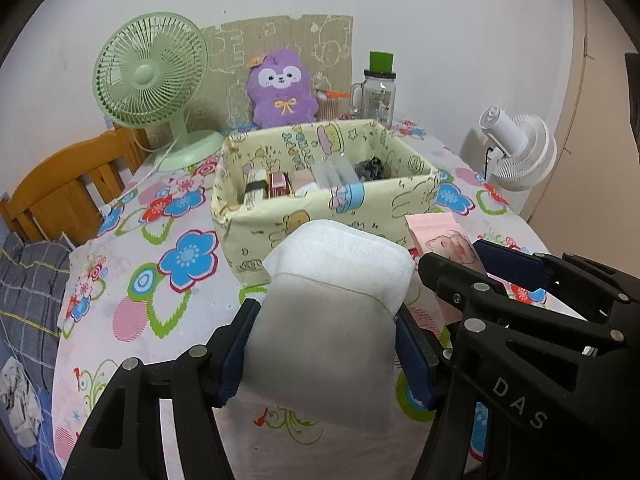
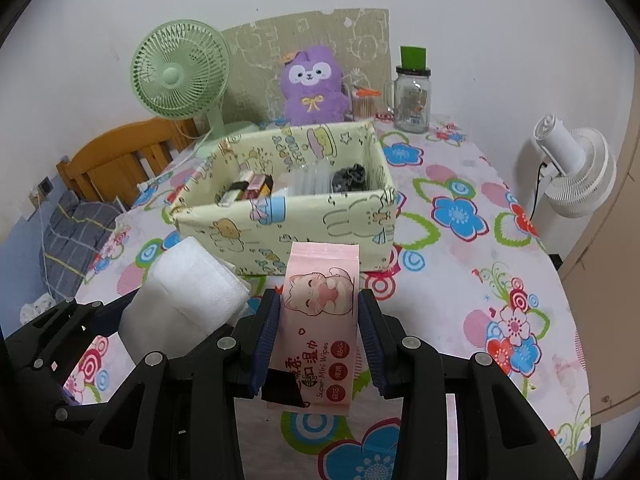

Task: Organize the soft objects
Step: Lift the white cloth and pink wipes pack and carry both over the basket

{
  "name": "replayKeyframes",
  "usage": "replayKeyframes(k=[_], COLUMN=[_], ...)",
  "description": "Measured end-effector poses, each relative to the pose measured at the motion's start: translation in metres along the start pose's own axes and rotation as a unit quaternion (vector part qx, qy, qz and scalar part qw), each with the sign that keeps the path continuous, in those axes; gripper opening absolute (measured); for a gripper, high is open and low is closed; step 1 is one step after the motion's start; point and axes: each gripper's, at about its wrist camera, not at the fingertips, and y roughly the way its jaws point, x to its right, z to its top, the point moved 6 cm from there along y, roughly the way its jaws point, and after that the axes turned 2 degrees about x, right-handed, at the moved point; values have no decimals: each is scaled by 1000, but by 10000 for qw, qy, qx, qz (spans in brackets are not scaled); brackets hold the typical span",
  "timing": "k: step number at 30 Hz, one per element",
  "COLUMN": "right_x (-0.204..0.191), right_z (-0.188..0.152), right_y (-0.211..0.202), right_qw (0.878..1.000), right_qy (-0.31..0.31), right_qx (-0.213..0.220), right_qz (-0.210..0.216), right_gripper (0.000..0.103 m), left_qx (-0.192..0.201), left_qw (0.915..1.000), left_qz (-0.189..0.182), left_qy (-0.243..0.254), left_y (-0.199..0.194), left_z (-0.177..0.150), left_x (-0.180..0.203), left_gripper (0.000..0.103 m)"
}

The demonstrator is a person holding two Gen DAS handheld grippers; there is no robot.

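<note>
- Green desk fan [image 1: 150,76] is standing behind the fabric storage box [image 1: 320,220], off its left rear corner, on the floral tablecloth [image 1: 168,280].
- Left gripper [image 1: 328,344] is pinching a white tissue pack [image 1: 340,300] between its blue pads [image 1: 236,344], holding it lifted just in front of the box, left of the box's middle.
- Purple plush [image 1: 280,90] is sitting upright behind the box against a printed cardboard panel [image 1: 280,40].
- Box is holding small items: packets at left, clear sleeves in the middle, something dark at right; can't tell exactly what.
- Right gripper [image 2: 320,340] is clamping a pink wet wipes pack [image 2: 320,312] with a cat print, held just in front of the box's near wall, right of the tissue pack.
- Glass jar [image 2: 412,96] with green lid is standing behind the box's right rear corner.
- White fan [image 2: 576,172] is standing well right of the box, off the table edge.
</note>
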Motion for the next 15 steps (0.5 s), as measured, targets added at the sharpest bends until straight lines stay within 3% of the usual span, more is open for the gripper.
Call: replayKeyframes(k=[15], right_x=[-7], right_z=[21], right_y=[-19], right_qw=[9996], right_qy=[-106], right_qx=[244], right_qz=[42], right_gripper=[43], left_qx=[233], left_qw=[9997], left_qz=[66], left_qy=[35], left_y=[-19], left_z=[19], left_x=[0], left_gripper=[67])
